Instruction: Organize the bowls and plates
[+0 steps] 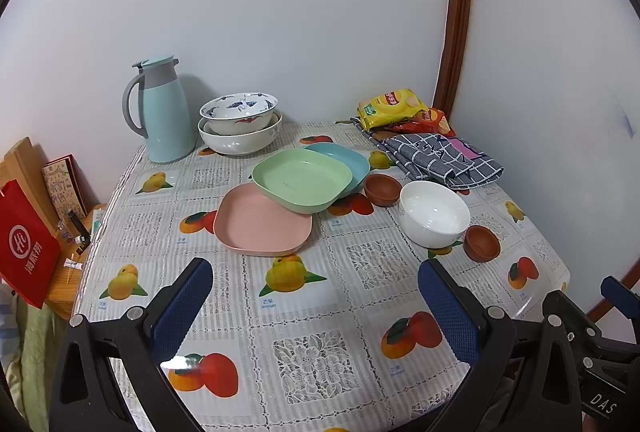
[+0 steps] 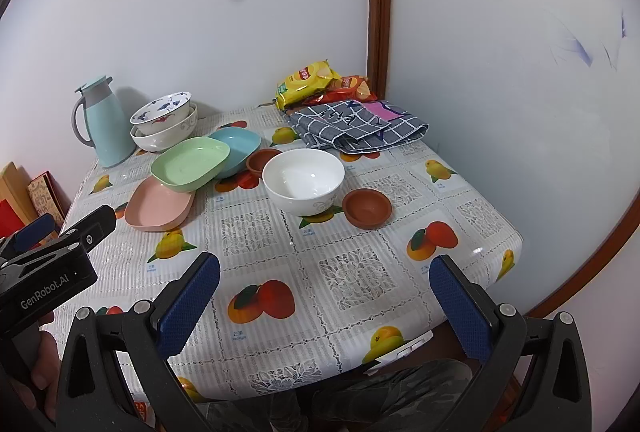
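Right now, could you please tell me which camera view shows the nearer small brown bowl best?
The right wrist view: the nearer small brown bowl sits fully exposed beside the white bowl, its inside visible. In the left wrist view it lies farther to the side, partly hidden behind the white bowl's edge.

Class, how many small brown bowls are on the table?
2. One brown bowl sits behind the white bowl, beside the blue plate; the other sits to its right.

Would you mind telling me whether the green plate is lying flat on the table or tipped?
Tipped. The green plate rests across the pink plate and blue plate, its rim overlapping both instead of sitting on the tablecloth.
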A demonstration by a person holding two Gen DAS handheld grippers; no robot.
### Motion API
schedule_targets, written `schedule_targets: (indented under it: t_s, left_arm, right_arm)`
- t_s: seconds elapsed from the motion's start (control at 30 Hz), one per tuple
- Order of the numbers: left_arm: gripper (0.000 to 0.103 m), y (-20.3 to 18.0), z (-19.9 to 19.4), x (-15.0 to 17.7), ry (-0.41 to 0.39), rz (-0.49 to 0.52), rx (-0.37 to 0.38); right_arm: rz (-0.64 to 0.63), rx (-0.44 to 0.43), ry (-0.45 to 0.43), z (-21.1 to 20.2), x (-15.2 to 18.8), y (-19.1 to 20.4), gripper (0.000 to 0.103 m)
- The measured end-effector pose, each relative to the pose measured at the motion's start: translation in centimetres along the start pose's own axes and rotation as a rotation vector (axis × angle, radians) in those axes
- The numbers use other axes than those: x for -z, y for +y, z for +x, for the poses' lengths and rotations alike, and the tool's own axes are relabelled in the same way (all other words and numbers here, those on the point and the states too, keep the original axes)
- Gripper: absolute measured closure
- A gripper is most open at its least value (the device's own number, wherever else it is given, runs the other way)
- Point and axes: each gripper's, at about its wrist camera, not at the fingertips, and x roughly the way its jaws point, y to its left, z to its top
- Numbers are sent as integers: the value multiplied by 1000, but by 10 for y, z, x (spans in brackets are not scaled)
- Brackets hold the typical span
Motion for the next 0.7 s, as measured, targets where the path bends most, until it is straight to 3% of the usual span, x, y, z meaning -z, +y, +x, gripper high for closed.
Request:
schedule_targets:
  t_s: [0.7]
  left_arm:
    - [0,0,0,-1,-2,2,-1]
  right_arm:
    - [4,-2,-1,-1,0,1,0]
